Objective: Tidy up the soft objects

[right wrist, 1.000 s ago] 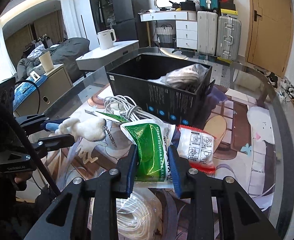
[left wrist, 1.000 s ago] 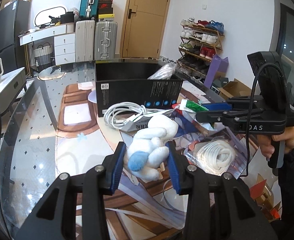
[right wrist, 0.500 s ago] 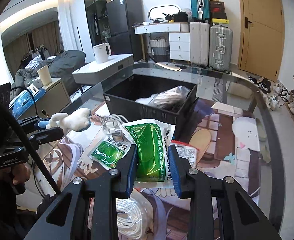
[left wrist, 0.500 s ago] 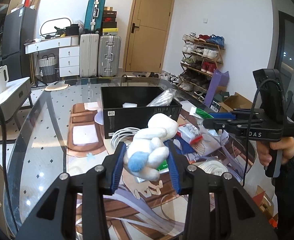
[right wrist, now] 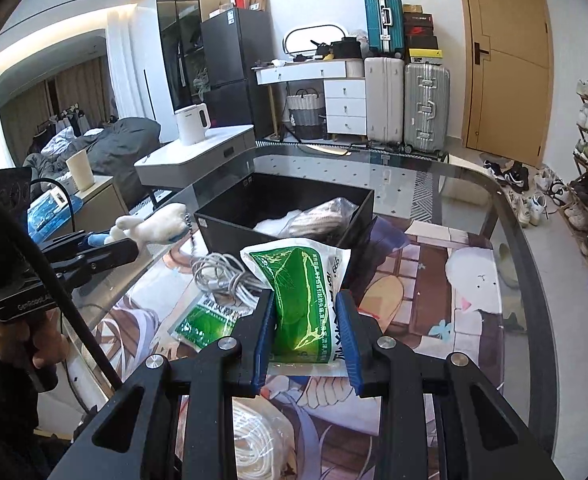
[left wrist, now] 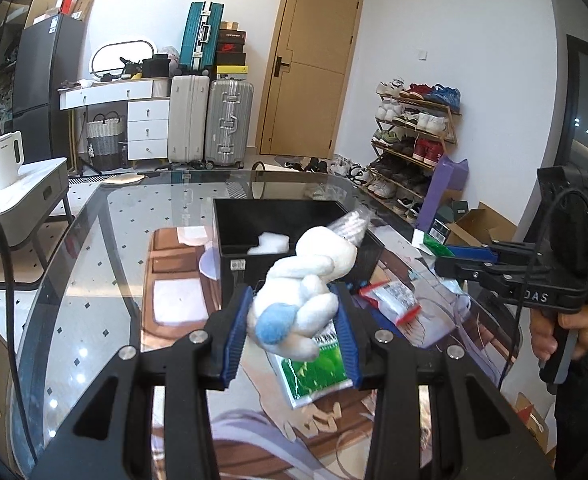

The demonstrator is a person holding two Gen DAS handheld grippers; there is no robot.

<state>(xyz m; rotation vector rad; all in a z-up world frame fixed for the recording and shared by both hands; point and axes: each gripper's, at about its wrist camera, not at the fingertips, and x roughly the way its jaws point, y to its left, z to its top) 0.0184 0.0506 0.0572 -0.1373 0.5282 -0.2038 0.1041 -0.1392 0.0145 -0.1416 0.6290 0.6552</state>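
The left gripper [left wrist: 291, 326] pinches a fluffy white plush toy with a blue spot [left wrist: 302, 296], mid-frame, up in front of the black open box [left wrist: 294, 220]. The right gripper [right wrist: 306, 328] squeezes a shiny, crinkly green plastic packet [right wrist: 300, 296]. The slippery packet could slide out, and the squashy toy could land outside the box.

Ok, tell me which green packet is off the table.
The bigger green packet, clamped upright in the right gripper. The smaller one lies flat on the table.
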